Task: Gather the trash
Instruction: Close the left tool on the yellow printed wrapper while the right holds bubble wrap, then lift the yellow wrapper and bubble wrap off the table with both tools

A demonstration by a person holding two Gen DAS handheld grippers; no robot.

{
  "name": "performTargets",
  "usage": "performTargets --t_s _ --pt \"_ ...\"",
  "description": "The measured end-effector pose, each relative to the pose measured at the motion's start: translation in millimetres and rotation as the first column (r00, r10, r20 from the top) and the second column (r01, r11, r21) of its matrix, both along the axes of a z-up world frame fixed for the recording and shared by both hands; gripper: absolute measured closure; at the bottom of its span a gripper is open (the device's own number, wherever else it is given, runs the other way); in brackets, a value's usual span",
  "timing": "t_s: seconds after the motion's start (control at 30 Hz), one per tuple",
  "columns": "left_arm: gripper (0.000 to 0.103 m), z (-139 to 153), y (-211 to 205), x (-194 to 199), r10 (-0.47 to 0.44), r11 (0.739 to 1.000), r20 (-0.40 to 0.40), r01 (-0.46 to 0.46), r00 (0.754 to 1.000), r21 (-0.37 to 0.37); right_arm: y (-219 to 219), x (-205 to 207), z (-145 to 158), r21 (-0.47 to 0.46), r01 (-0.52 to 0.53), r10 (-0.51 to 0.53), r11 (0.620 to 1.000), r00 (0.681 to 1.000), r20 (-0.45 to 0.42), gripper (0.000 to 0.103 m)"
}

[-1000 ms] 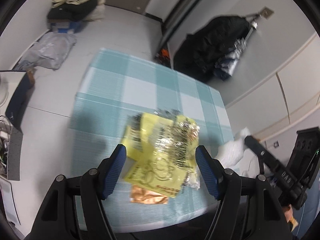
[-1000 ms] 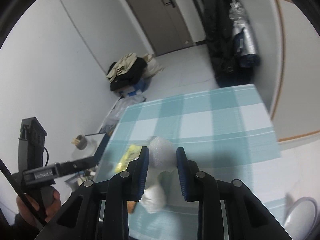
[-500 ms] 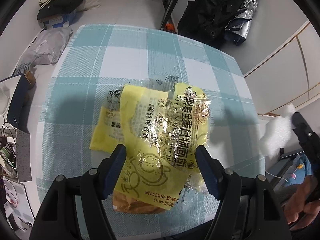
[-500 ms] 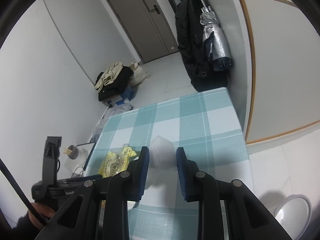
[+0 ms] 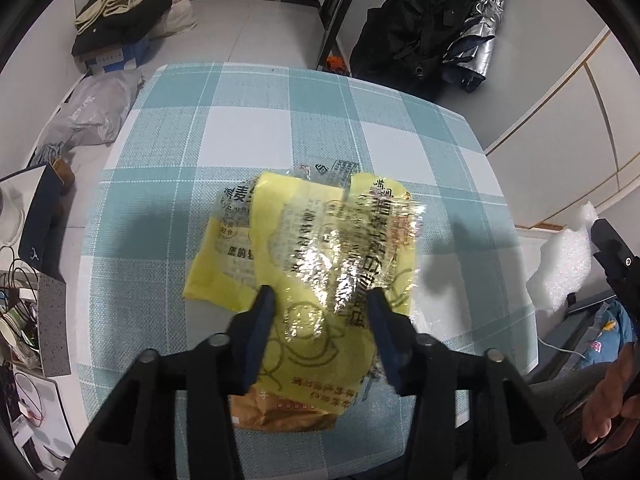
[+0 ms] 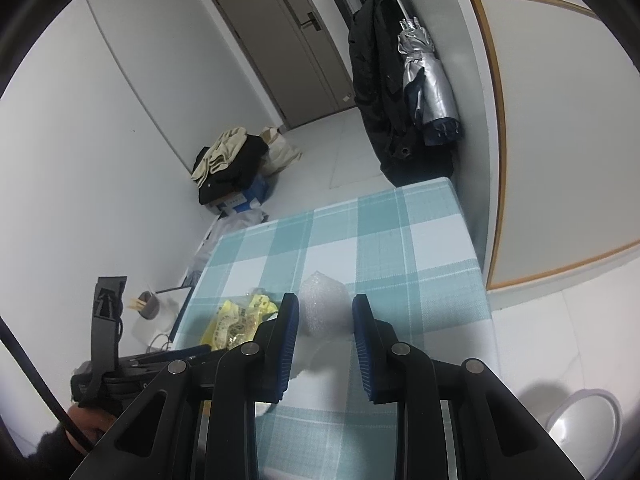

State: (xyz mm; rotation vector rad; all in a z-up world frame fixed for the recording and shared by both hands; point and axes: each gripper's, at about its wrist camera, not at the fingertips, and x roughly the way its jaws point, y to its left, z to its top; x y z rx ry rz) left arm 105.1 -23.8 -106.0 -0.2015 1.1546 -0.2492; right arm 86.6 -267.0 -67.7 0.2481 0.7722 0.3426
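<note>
While two yellow wrappers (image 5: 320,256) lie between the left gripper's (image 5: 322,300) narrowed jaws, the right gripper (image 6: 325,312) clamps one bubble wrap (image 6: 323,308).

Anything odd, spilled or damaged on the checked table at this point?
Only the trash itself: crumpled, torn-open yellow wrappers lie heaped on the table, the left gripper closing around them. The right gripper holds white bubble wrap. Nothing spilled.
</note>
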Motion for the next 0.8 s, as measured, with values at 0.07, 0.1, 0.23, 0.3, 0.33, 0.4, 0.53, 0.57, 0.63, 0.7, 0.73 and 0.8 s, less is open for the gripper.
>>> performTargets --t_s 0.07,0.1,0.23,0.3,0.33,0.4,0.53,0.57,0.63,0.7,0.73,0.8 --pt "0.097 2 -2 0 -0.015 1.000 0.008 0.015 1.000 0.005 2 0 -1 -0.008 0.001 -0.001 1.000 1.000 -0.002 0.077" --pt "0.100 3 -4 -1 -0.028 0.999 0.010 0.028 1.000 0.016 2 0 -2 -0.013 0.002 -0.002 1.000 1.000 -0.001 0.077" --pt "0.100 6 -6 -5 -0.052 0.998 0.027 0.051 0.998 0.028 3 1 -4 -0.022 0.008 -0.009 1.000 1.000 -0.005 0.077" --pt "0.101 8 -6 -6 -0.053 0.998 0.034 0.052 0.998 0.024 4 1 -5 -0.026 0.011 -0.011 1.000 1.000 -0.004 0.077" --pt "0.101 10 -4 -7 -0.051 0.999 0.040 0.050 0.998 0.012 4 1 -6 -0.027 0.012 -0.012 1.000 1.000 -0.004 0.077" --pt "0.101 15 -1 -8 -0.049 0.999 0.057 0.050 0.997 -0.013 5 0 -7 -0.028 0.014 -0.014 1.000 1.000 -0.005 0.077" --pt "0.102 25 5 -12 -0.042 0.998 0.091 0.047 0.995 -0.047 7 0 -8 -0.033 0.014 -0.014 0.999 1.000 -0.007 0.077" --pt "0.102 27 6 -13 -0.039 0.998 0.098 0.044 0.994 -0.053 7 0 -8 -0.034 0.013 -0.013 0.999 1.000 -0.006 0.077" --pt "0.102 32 11 -15 -0.030 0.997 0.120 0.038 0.992 -0.072 8 0 -8 -0.033 0.013 -0.013 0.999 1.000 -0.007 0.077" --pt "0.102 37 14 -17 -0.022 0.996 0.145 0.034 0.989 -0.079 10 0 -9 -0.028 0.012 -0.012 1.000 1.000 -0.006 0.077" --pt "0.102 40 15 -18 -0.018 0.996 0.161 0.031 0.987 -0.080 10 0 -9 -0.027 0.011 -0.011 1.000 1.000 -0.005 0.077" --pt "0.102 47 17 -20 -0.007 0.996 0.193 0.024 0.981 -0.086 13 -1 -8 -0.023 0.007 -0.007 1.000 1.000 -0.001 0.077"
